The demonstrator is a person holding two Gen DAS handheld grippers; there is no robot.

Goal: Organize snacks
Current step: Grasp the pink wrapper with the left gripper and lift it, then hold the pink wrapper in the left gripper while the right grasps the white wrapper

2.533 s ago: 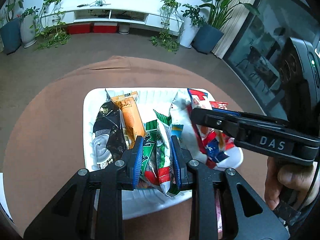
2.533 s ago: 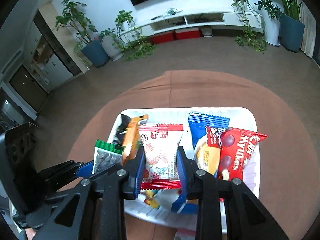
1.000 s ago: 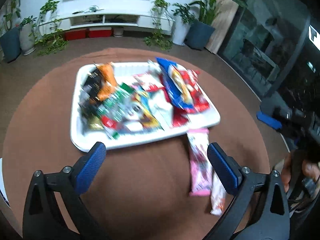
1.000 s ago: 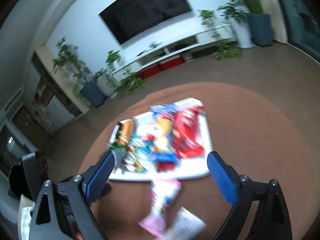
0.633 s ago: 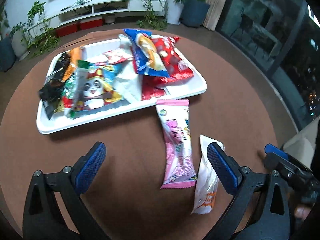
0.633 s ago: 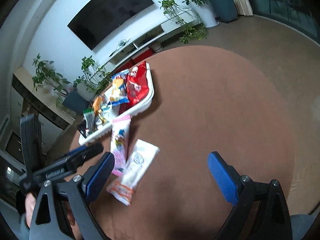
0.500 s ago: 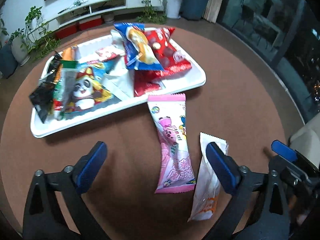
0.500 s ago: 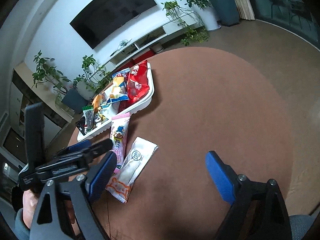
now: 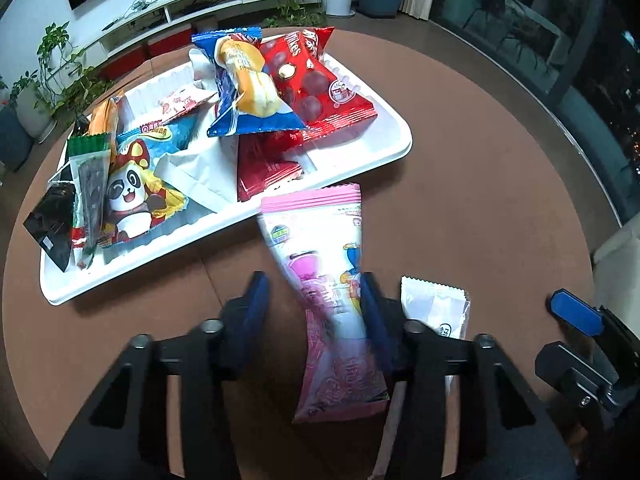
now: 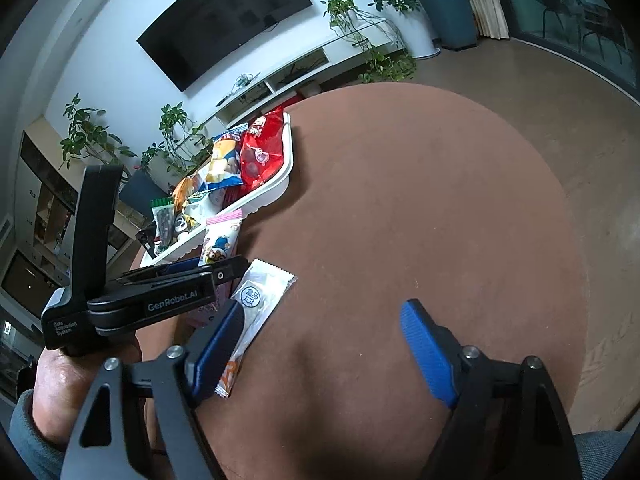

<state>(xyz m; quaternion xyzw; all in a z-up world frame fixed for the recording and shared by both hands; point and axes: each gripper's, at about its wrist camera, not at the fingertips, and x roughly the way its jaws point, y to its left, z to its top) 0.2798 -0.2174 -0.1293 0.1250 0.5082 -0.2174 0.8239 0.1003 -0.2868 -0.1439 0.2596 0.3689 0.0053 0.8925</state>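
A white tray [image 9: 372,160] holds several snack packets on the round brown table [image 9: 460,184]. A pink packet [image 9: 324,264] lies in front of the tray, between the fingers of my left gripper [image 9: 316,308]; the jaws are partly closed around it, the right pad touching it, the left pad apart from it. A white packet [image 9: 436,308] lies just right of it. In the right wrist view my right gripper [image 10: 324,344] is wide open and empty above bare table, its left finger over the white packet [image 10: 260,296]. The tray [image 10: 276,192] and pink packet [image 10: 220,240] show there too.
The table's edge [image 10: 568,200] curves round at the right. Beyond it are the floor, potted plants [image 10: 448,4] and a TV shelf. The left gripper's body [image 10: 160,296] and the hand holding it lie left of my right gripper. The right gripper's blue fingertip [image 9: 572,312] shows at the right.
Both grippers let go of packets in the tray and drew back. My left gripper has come down over the pink packet and narrowed its jaws around it. My right gripper stays wide open.
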